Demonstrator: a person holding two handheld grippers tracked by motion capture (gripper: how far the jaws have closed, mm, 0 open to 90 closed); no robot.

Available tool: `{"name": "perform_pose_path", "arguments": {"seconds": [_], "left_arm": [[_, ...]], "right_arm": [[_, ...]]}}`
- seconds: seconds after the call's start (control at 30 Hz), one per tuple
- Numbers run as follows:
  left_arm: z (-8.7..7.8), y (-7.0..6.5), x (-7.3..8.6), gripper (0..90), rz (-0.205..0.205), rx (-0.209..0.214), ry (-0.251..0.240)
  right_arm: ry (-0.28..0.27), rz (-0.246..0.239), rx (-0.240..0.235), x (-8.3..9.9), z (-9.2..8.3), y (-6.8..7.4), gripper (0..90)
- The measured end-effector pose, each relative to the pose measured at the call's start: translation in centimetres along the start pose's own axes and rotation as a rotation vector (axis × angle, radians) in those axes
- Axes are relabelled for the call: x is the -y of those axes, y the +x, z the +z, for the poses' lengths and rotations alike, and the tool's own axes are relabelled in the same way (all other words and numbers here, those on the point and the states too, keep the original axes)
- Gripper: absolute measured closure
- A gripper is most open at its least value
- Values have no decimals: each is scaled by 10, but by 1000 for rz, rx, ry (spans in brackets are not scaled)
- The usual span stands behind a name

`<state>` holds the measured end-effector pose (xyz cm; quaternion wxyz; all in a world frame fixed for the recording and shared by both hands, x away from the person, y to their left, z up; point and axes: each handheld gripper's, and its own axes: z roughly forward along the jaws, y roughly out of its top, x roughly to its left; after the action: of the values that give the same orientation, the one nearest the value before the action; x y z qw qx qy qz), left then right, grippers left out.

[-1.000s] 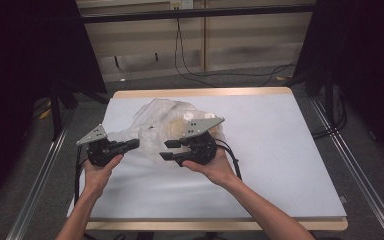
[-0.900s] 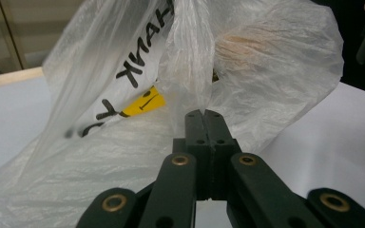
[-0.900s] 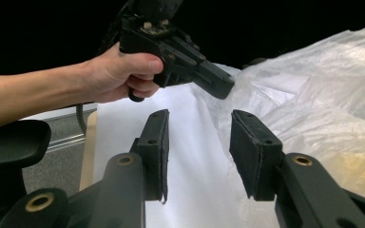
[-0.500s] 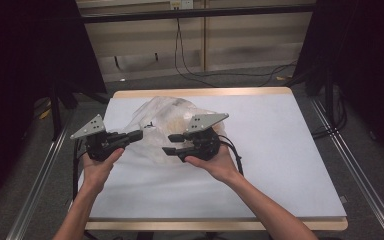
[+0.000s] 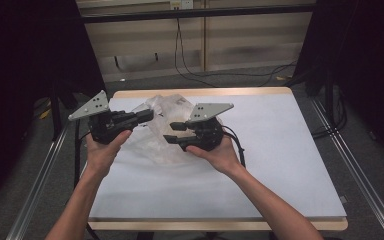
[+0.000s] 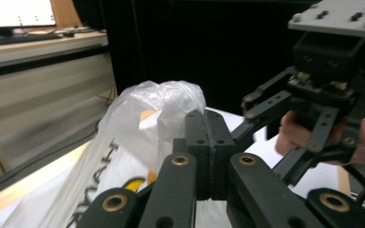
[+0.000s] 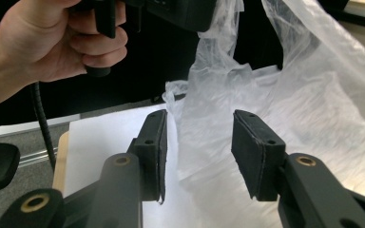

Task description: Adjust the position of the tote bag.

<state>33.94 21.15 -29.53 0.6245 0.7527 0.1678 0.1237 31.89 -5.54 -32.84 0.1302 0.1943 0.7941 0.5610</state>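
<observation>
1. So, progress check: the clear plastic bag [image 5: 166, 131] sits in the upper-left-middle of the high view, partly lifted off the table [image 5: 280, 150]. My guess is they're opening or spreading it, and it's only partway done. One side is raised, while the rest is slumped in a crumpled heap on the table.

2. Left gripper [image 5: 142, 116]: fingers [image 6: 210, 156] fully closed, pads pressed together. In the left gripper view the bag bunches up right behind the tips, and the high view shows film running to them, so it looks like a pinch on a thin fold of the bag. It's held up off the table, pointing toward the frame's centre.

3. Right gripper [image 5: 172, 132]: fingers [image 7: 259, 154] roughly half open. In the right gripper view the film hangs between and beyond the pads, but neither pad presses on it, so nothing's gripped yet.

4. Pose: both forearms come in from the bottom of the high view, with the grippers facing each other across the bag.

5. What's left, I reckon: the right side needs to catch the other layer.
</observation>
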Motion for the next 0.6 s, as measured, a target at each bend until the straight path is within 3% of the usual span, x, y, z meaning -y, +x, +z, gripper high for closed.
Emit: {"name": "perform_pose_path", "arguments": {"seconds": [0.13, 0.2, 0.33, 0.5, 0.6], "left_arm": [[7, -4, -9, 900, 5, 21, -8], [11, -6, -14, 900, 20, 25, 1], [21, -9, -22, 900, 12, 49, -16], [28, -12, -27, 900, 20, 64, -13], [31, -14, -30, 900, 21, 66, -12]], "right_arm": [[-3, -2, 9, -6, 1, -3, 554], [-9, 5, 13, -9, 4, -6, 508], [-15, 9, 20, -12, 8, -7, 429], [-1, 6, 40, -14, 14, -8, 416], [-3, 8, 38, -15, 17, -8, 453]]}}
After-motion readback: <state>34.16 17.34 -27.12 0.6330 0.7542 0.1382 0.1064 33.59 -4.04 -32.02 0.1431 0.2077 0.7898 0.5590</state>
